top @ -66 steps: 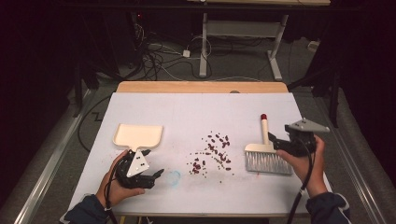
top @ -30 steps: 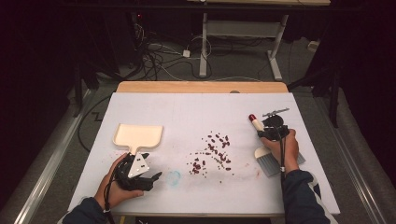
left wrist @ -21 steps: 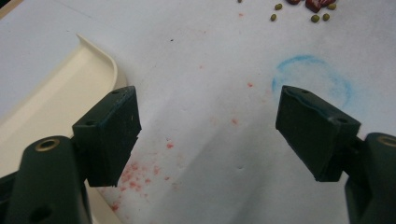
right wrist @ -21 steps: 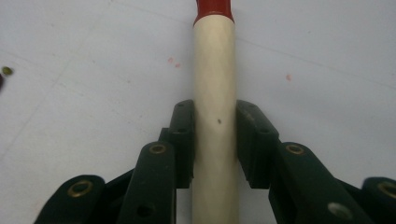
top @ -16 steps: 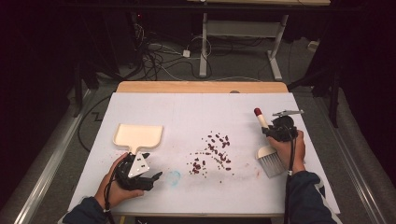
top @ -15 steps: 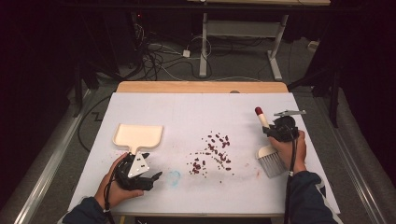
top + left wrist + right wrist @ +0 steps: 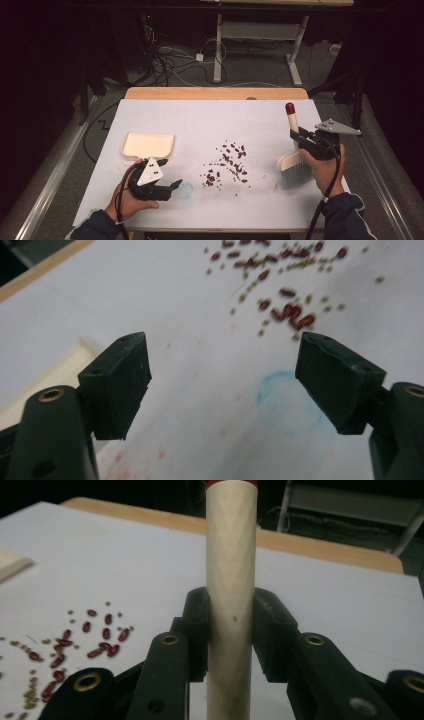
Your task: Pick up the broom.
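Several red beans (image 7: 227,162) with small green bits lie scattered mid-table; they also show as beans (image 7: 290,310) and beans (image 7: 100,630). A cream dustpan (image 7: 148,145) rests flat at the left; its edge (image 7: 45,375) is behind the left jaw. My left gripper (image 7: 172,186) lies low near the front edge, open and holding nothing, seen as gripper (image 7: 222,380). My right gripper (image 7: 300,137) is shut on the cream handle (image 7: 231,580) of a hand brush (image 7: 294,165), lifted and tilted at the right, bristles down.
A faint blue ring (image 7: 186,190) is drawn on the white tabletop (image 7: 210,120) in front of the left gripper. The wooden back edge (image 7: 215,93) borders a dark floor with cables and desk legs. Bare table lies between beans and dustpan.
The right hand has swung the brush rightward and up, from lying flat to tilted with the red tip raised. The left gripper has stayed about where it was, open.
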